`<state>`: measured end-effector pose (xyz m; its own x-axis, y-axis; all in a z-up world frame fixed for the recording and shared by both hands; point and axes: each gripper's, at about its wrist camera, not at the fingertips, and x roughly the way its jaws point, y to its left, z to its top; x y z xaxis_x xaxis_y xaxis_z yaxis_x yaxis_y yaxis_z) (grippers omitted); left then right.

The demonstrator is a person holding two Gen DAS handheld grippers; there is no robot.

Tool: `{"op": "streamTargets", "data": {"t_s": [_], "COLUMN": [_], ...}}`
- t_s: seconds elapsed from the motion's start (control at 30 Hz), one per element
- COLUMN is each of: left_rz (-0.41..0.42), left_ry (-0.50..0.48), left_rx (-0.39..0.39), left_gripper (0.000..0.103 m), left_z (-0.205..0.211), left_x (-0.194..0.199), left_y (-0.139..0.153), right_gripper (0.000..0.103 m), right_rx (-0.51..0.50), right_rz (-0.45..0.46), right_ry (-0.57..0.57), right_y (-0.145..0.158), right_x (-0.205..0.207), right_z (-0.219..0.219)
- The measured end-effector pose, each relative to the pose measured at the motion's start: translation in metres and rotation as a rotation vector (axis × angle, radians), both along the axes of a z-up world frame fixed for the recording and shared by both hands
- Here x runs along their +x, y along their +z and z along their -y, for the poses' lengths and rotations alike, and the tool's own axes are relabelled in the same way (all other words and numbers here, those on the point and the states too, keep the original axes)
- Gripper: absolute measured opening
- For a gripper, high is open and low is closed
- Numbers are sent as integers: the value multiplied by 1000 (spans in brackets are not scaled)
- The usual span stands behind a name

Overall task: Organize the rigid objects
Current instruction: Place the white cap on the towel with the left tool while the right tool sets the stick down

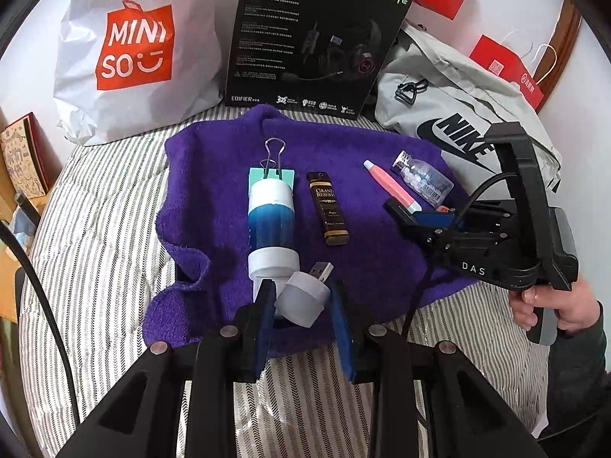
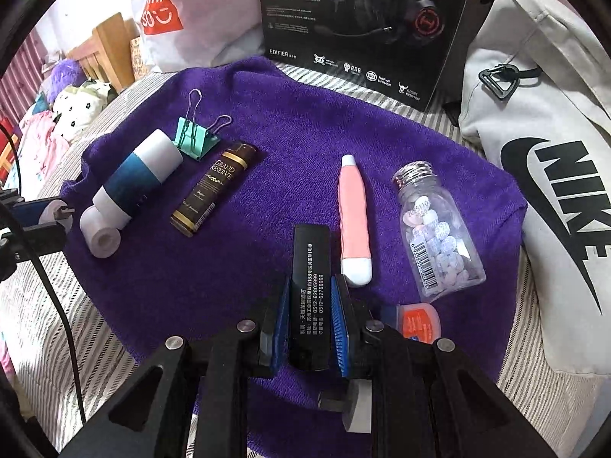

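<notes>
A purple towel (image 1: 382, 259) (image 2: 305, 122) holds the objects. My left gripper (image 1: 302, 307) is shut on a white USB night light (image 1: 303, 297), its plug pointing up; it also shows at the left edge of the right wrist view (image 2: 57, 215). My right gripper (image 2: 308, 328) is shut on a black flat box with white print (image 2: 310, 294), seen from the left wrist view (image 1: 404, 212). On the towel lie a blue-and-white tube (image 1: 272, 225) (image 2: 133, 179), a green binder clip (image 2: 196, 139), a brown Grand Reserve bottle (image 1: 327, 208) (image 2: 215, 189), a pink tube (image 2: 353, 221) and a clear bottle of tablets (image 2: 439, 233).
An orange tin (image 2: 418, 322) lies right of my right gripper. A Miniso bag (image 1: 130, 49), a black Edifier headset box (image 1: 317, 34) and a grey Nike bag (image 2: 553, 175) stand around the towel on the striped bedding (image 1: 95, 229).
</notes>
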<state>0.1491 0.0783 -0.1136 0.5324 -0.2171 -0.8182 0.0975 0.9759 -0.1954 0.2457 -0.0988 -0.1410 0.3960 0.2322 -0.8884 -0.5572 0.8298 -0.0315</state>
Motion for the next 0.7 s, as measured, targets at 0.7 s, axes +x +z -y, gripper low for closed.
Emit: {"op": "streamTargets", "data": {"t_s": [0.7], "left_rz": [-36], "left_ry": [-41], "left_rx": [7], "left_gripper": [28], "left_z": [34], "left_x": [23], "left_y": [-7], "right_gripper": [57], "right_rx": [121], "right_rz": [37], "right_ry": [-47], "right_y": [38], "right_x": [-37], "right_z": [43]}}
